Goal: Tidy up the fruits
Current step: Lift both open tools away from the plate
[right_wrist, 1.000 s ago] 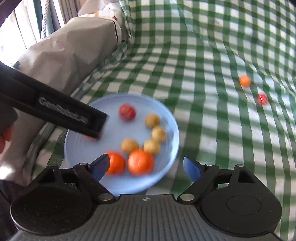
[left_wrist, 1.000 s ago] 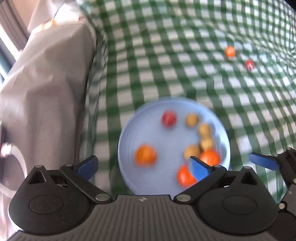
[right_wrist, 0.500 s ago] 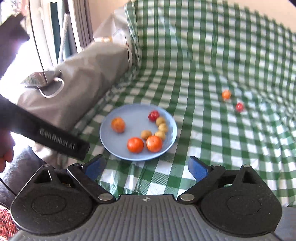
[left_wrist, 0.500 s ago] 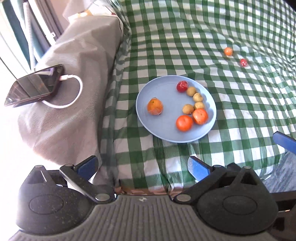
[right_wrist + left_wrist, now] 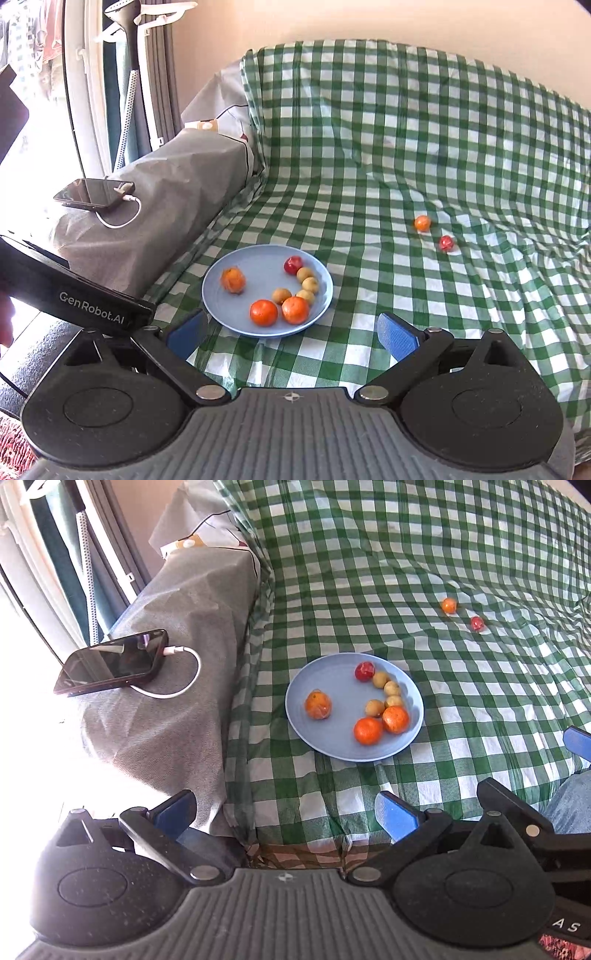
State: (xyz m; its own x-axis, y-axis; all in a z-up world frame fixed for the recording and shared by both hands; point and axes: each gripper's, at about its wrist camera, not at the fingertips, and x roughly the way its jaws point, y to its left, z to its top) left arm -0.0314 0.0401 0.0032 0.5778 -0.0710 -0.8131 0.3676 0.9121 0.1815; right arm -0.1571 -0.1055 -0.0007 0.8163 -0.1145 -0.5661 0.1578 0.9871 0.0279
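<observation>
Fruit (image 5: pixel 422 223) & red one (image 5: pixel 446 243) sitting loose on sofa, well beyond right gripper (image 5: pixel 291 330) jaws — both grippers' jaws gaping, empty. Plate (image 5: pixel 229 314) lying just ahead; approaching w/ jaws straddling fruit squarely.

wrinkled checked cloth (image 5: pixel 369 155), smooth matt plate (image 5: pixel 229 317), glossy phone (image 5: pixel 110 662)

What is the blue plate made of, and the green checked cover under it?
The plate looks like smooth plastic or glazed ceramic: an even pale blue with a soft sheen, so I cannot tell which. The checked cover looks like thin woven cloth, matte, since it wrinkles and drapes in soft folds.
</observation>
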